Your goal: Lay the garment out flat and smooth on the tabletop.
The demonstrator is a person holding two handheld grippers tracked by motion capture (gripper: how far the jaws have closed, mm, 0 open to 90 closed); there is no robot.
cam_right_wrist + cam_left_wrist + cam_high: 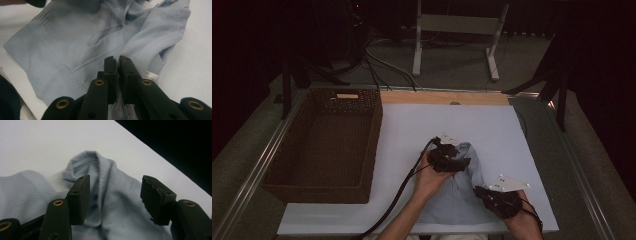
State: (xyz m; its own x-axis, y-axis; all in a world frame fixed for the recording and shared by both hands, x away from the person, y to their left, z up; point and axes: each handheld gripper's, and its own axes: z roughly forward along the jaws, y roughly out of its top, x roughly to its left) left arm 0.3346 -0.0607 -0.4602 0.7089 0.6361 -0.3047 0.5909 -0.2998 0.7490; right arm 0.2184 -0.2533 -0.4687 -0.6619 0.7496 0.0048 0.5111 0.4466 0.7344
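Nearest to the person, the right gripper (482,191) sits at the near right part of the pale blue garment (457,197). In the right gripper view its jaws are pressed together on a thin fold of the garment's ribbed edge (140,60), and a small white label (151,75) lies just beside them. The grip takes very little fabric, so a strong pull could draw the edge out of the jaws, or stretch the knit.

A little farther, the left gripper (452,159) is over the middle of the garment. In the left gripper view its jaws stand half open on both sides of a raised ridge of fabric (100,185), and the pads (79,198) do not press on it. If they close too high, they may catch only the top of the ridge, and it may slip out. If they close too deep, they may take a second layer, and the fold would come out crooked.

The garment lies crumpled on the white sheet (412,130), at its near right part. The wicker basket (282,175) stands well apart at the left, empty. Carrying the garment there with one weak grip could let it hang and drag on the basket's rim.
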